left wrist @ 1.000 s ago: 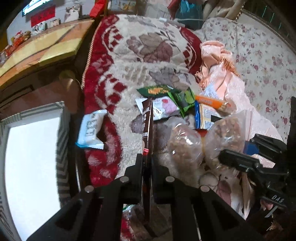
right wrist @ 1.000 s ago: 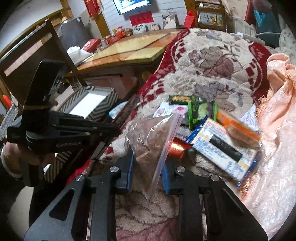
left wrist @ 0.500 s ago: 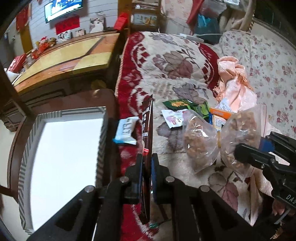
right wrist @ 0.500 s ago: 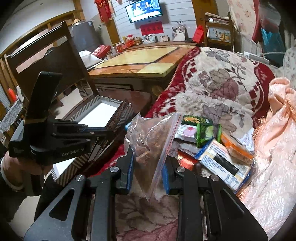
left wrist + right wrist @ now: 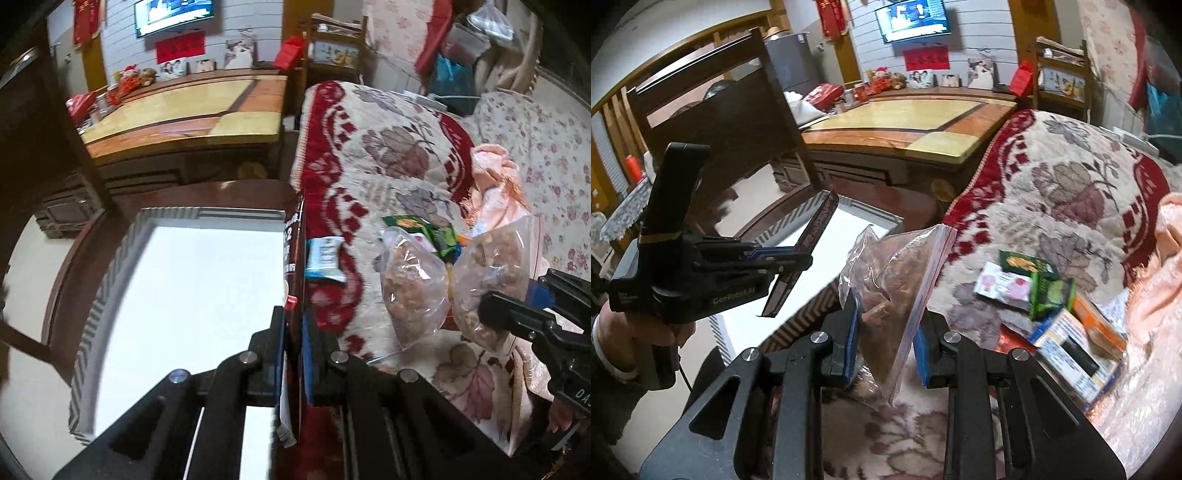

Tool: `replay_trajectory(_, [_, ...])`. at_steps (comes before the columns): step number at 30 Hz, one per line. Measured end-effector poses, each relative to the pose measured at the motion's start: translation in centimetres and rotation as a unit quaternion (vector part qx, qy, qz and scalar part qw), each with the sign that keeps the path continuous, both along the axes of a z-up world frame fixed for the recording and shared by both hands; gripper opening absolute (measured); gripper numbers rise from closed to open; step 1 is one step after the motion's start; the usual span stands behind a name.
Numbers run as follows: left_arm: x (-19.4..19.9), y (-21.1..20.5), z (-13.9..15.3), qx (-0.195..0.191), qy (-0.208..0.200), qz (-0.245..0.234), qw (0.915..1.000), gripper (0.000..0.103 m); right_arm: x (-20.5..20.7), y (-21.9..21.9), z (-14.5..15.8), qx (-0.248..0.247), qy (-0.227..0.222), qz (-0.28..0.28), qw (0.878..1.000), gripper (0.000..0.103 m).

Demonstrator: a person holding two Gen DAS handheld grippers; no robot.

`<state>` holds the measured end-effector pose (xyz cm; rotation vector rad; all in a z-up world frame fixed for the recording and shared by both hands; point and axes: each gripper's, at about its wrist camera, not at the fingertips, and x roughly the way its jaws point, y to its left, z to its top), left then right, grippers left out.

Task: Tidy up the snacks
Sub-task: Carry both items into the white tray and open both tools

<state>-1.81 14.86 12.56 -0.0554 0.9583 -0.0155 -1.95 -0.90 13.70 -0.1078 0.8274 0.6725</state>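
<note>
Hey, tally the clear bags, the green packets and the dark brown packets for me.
Clear bags: 2
Green packets: 2
Dark brown packets: 1
Total: 5

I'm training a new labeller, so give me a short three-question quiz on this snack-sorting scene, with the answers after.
1. True or false: the left gripper is empty.
2. What does the right gripper hold: A, a green packet; B, a clear zip bag of brown snacks; C, an orange box?
3. What lies under the left gripper's dark flat packet?

Key: 1 false, it clamps the dark flat packet. 2 B. 3 The white box with striped walls.
</note>
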Motion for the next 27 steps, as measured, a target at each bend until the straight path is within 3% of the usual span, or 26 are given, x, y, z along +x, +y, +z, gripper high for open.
replay_trajectory(15, [-0.9, 7.1, -2.0, 0.004, 0.016, 0.072, 0.9973, 0.01, 1.3, 7.0, -1.3, -0.012, 0.019, 0.058, 0.998, 0.024])
replay_trajectory(27, [-1.4, 11.5, -5.3, 0.016, 0.05, 0.129, 0.9903, 0.01, 2.9, 14.0, -4.7, -0.011, 0.083, 0.119, 0.989, 0.024])
